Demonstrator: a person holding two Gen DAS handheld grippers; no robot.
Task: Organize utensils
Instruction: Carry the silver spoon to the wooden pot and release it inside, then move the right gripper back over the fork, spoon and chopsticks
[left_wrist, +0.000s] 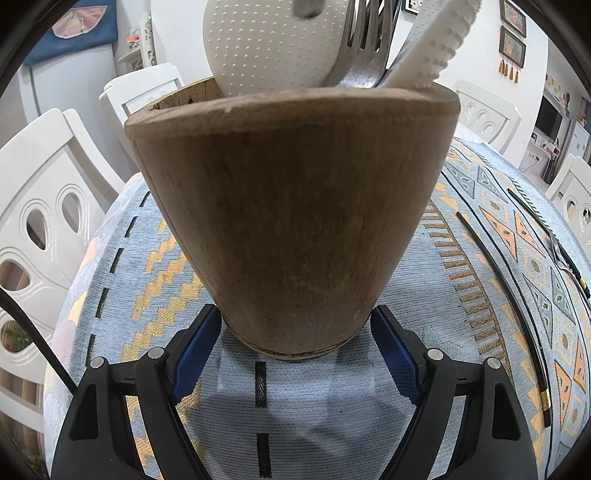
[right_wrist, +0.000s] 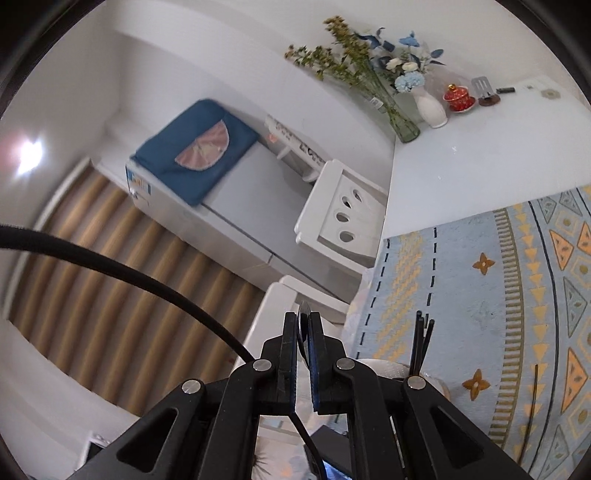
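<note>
Left wrist: left claw (left_wrist: 295, 332) gripping wooden holder (left_wrist: 291, 221), patterned tablecloth (left_wrist: 480, 295), right claw (right_wrist: 304, 325) clamping thin utensil (right_wrist: 302, 332).

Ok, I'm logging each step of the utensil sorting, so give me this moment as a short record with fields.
holder: wooden cup, upright on patterned tablecloth
in holder: white dotted spoon, metal fork, white tongs
left gripper: pads either side of the cup's base
right gripper: shut on thin dark utensil
still on cloth: black chopstick

No legible text, label or number anywhere.
</note>
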